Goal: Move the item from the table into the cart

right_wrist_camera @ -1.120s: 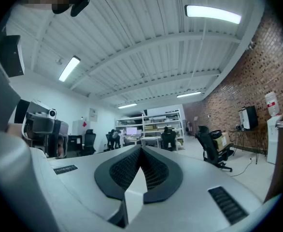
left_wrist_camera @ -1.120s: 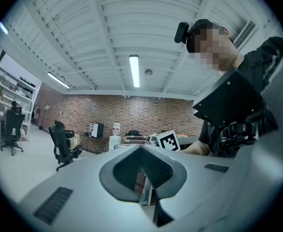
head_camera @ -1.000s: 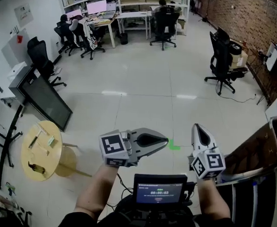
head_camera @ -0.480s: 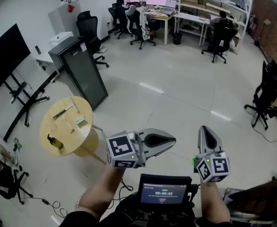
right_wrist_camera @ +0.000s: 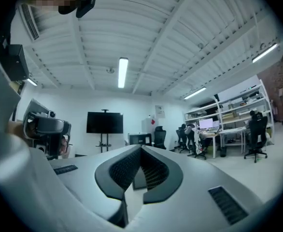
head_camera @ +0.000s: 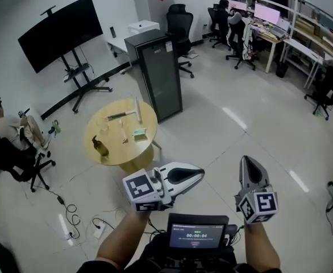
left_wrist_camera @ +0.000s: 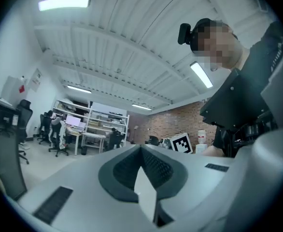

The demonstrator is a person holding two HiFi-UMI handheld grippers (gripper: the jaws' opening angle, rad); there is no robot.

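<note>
Bottle (head_camera: 100, 147) on round counter (head_camera: 127, 150) among smaller bits, well apart from both grippers. Fingers of left gripper (head_camera: 197, 174) and right gripper (head_camera: 249, 160) pressed together, holding nothing. Seemingly approach stage. Next: close in, spread fingers, grasp. No cart visible.
</note>
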